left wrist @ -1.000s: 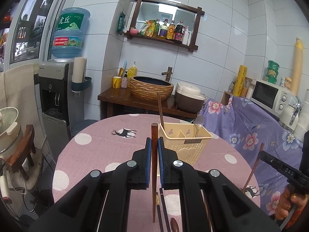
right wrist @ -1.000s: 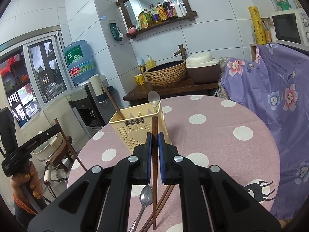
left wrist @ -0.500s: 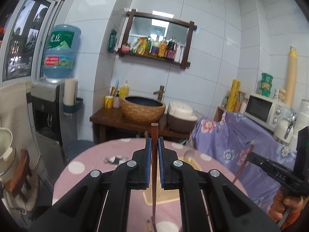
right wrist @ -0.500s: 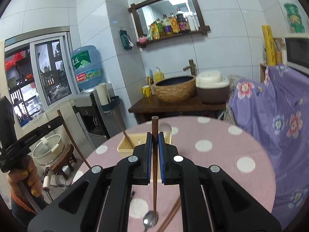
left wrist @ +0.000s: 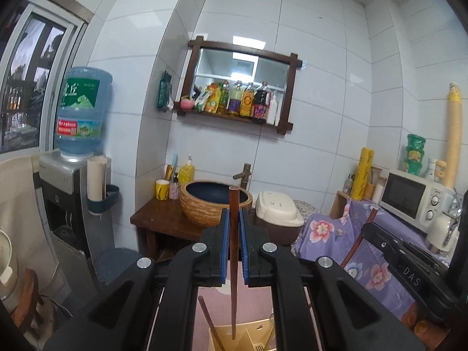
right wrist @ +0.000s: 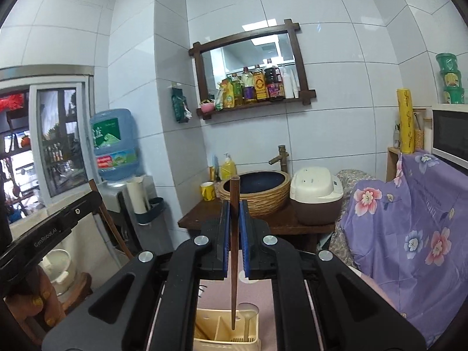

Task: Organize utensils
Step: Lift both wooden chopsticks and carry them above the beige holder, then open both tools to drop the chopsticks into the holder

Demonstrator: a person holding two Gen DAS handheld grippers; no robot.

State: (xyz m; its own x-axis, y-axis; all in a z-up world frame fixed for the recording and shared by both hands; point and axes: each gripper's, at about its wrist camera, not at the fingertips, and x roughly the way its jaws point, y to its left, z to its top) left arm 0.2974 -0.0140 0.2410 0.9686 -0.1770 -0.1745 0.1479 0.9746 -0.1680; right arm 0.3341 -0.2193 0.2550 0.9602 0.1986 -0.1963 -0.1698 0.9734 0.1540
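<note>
Left tongs [left wrist: 234, 248] clamped on a chopstick [left wrist: 233, 263], right tongs [right wrist: 234, 239] clamped likewise, both level

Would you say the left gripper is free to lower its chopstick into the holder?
Probably yes: the left gripper holds its chopstick tip-down over the utensil holder, nothing visibly between.

- The left wrist camera sat just behind its tongs [left wrist: 233, 245] and looked forward along them, level toward the tiled wall, with the holder [left wrist: 242, 336] close below at the bottom edge.
- The right wrist camera sat likewise behind its tongs [right wrist: 234, 239], facing the same wall from further right.
- Both views shared the mirror shelf [left wrist: 237, 84] [right wrist: 248, 70], the woven basin [left wrist: 215, 204] [right wrist: 257, 190] and the water bottle [left wrist: 82, 111] [right wrist: 114, 146].
- Each view caught the other tool at its edge.
</note>
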